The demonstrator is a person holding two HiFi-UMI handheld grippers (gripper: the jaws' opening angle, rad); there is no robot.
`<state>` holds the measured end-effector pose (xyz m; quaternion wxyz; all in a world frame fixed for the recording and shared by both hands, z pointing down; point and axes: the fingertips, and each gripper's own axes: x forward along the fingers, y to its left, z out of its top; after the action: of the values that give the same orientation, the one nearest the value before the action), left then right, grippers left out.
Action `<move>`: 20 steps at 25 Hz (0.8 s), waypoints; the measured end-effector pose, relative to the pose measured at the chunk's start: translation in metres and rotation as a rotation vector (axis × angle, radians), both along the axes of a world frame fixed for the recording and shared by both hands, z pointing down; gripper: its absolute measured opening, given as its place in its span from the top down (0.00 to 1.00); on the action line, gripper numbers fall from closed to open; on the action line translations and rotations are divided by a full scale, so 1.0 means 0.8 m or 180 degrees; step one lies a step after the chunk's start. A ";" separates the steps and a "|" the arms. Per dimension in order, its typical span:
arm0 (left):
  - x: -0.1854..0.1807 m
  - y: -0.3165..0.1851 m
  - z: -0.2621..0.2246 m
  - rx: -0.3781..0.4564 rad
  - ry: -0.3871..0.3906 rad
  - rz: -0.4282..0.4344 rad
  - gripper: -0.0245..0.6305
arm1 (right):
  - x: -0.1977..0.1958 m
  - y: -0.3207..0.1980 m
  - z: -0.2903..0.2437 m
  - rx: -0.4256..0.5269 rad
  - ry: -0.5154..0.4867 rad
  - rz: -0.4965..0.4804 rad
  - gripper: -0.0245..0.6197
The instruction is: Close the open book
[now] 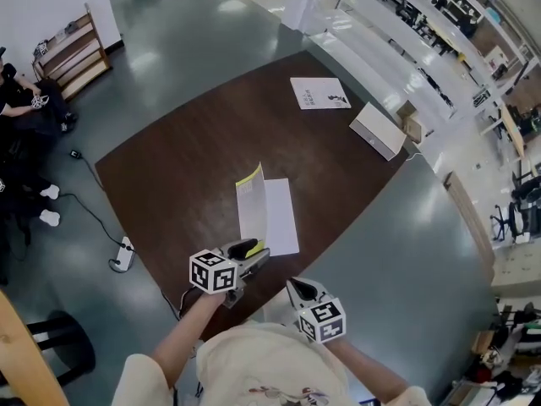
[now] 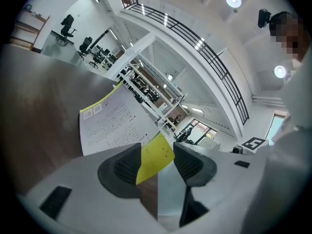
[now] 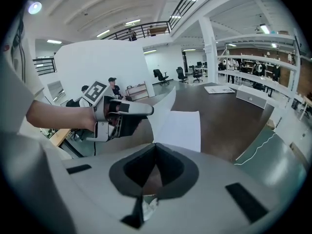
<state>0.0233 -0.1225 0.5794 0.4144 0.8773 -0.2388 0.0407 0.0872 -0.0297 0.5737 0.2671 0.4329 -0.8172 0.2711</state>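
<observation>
A white power strip (image 1: 124, 254) lies on the grey floor, well to the left of the left gripper's fingers.

The left gripper (image 1: 254, 252) sits over the near edge of the dark brown wooden table (image 1: 177, 176). In the left gripper view its jaws (image 2: 157, 162) stand apart. The corner of the book's yellow cover (image 2: 155, 157) fills the gap between the two dark ribbed pads (image 2: 122, 168). It lies across the gap and does not look pinched.

The thin open book with white printed pages (image 1: 275, 214) lies on the table just beyond these fingers. Its left half is tilted up off the wood from the fingertips, with a yellow edge (image 1: 250, 176) along the top. Its right half lies flat, to the right of the fingers. The left gripper view shows the raised printed page (image 2: 114, 123) reaching away from the jaws.

The right gripper (image 1: 297, 290) hangs near the person's body, short of the table edge and to the right of the left one. In its own view the jaws (image 3: 155, 147) are closed together with nothing between them. The flat white page (image 3: 183, 128) lies ahead of its fingertips, apart from them. The left gripper (image 3: 141, 112) is ahead and to their left, at the raised leaf.

Far beyond both sets of fingers, towards the table's far right corner, lie a white printed sheet (image 1: 319, 93) and a flat white box (image 1: 378, 130).
</observation>
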 end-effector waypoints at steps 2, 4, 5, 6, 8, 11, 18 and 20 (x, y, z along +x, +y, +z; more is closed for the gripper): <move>0.012 -0.003 0.008 -0.0040 -0.0014 0.0050 0.66 | 0.006 -0.002 0.002 -0.0015 -0.0005 0.0029 0.95; 0.025 -0.006 0.020 -0.0090 -0.0040 0.0100 0.66 | 0.013 -0.005 0.004 -0.0034 -0.0015 0.0051 0.95; 0.031 -0.007 0.026 -0.0117 -0.0058 0.0120 0.66 | 0.016 -0.006 0.006 -0.0043 -0.0019 0.0059 0.95; 0.036 -0.009 0.032 -0.0145 -0.0077 0.0135 0.66 | 0.018 -0.007 0.007 -0.0051 -0.0023 0.0067 0.95; 0.042 -0.013 0.043 -0.0194 -0.0111 0.0152 0.66 | 0.021 -0.010 0.009 -0.0064 -0.0028 0.0086 0.95; 0.050 -0.021 0.057 -0.0263 -0.0154 0.0153 0.67 | 0.029 -0.017 0.013 -0.0079 -0.0034 0.0112 0.95; 0.066 -0.031 0.086 -0.0386 -0.0262 0.0221 0.66 | 0.044 -0.033 0.022 -0.0135 -0.0033 0.0162 0.95; 0.072 -0.032 0.097 -0.0434 -0.0291 0.0243 0.66 | 0.048 -0.037 0.026 -0.0163 -0.0033 0.0158 0.95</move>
<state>0.0807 -0.1485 0.6570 0.4600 0.8527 -0.2206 0.1126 0.1255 -0.0592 0.5942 0.2670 0.4447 -0.8004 0.3007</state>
